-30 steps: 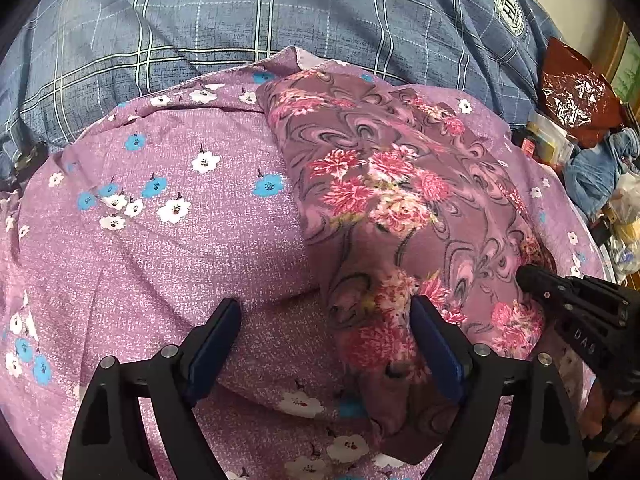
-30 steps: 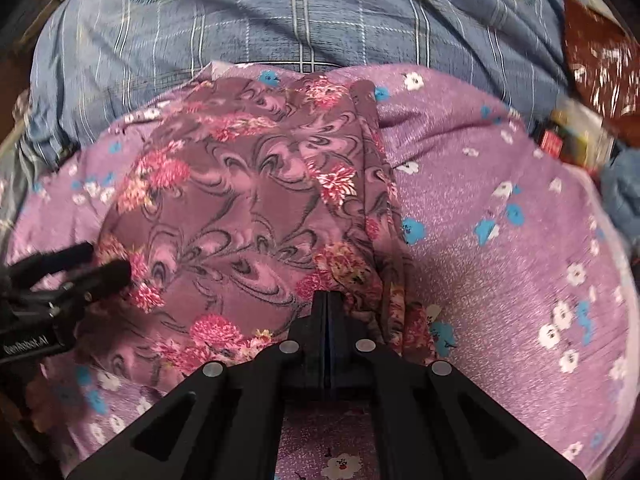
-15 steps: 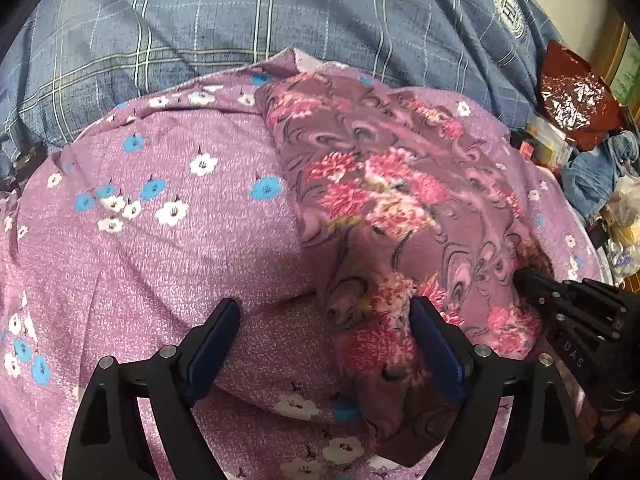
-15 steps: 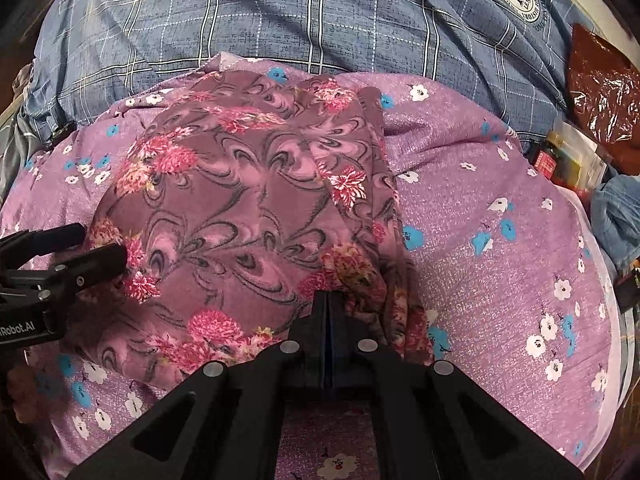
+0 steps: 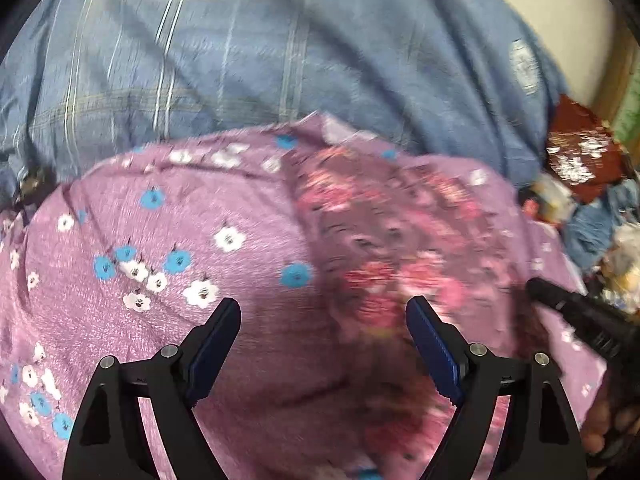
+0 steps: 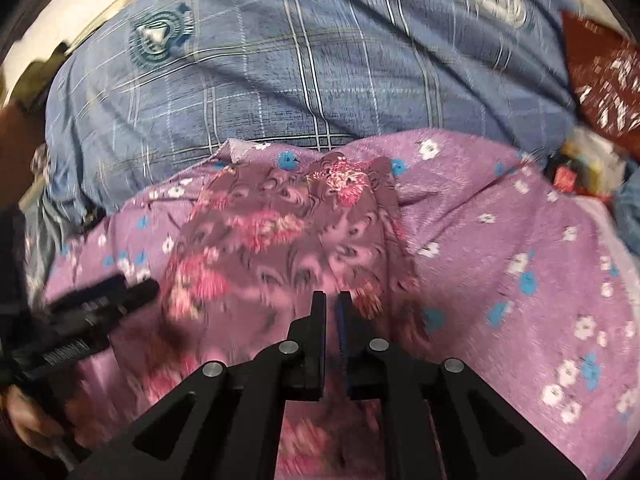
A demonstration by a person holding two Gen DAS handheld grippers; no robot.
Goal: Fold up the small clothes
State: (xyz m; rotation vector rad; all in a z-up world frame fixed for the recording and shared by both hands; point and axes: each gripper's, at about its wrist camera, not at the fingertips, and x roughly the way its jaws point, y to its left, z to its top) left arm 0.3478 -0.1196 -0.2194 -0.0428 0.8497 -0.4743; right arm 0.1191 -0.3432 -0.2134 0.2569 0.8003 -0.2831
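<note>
A dark mauve garment with pink flowers [image 5: 404, 240] lies folded on a lighter purple cloth with white and blue flowers [image 5: 168, 240]. It also shows in the right wrist view [image 6: 280, 248], on the purple cloth [image 6: 500, 248]. My left gripper [image 5: 324, 316] is open and empty above the garment's left edge. My right gripper [image 6: 331, 300] has its jaws a narrow slit apart, with nothing between them, over the garment's near edge. Each gripper shows at the other view's side. Both views are motion-blurred.
A blue plaid bed cover [image 5: 280, 52] lies behind the cloths. A red foil bag [image 5: 580, 156] and cluttered items [image 5: 600, 232] sit at the right edge. A hand [image 6: 28, 412] holds the left gripper at the lower left.
Both grippers have lifted and pulled back from the garment. The right jaws, shut before, have parted slightly and let go of the garment's edge.
</note>
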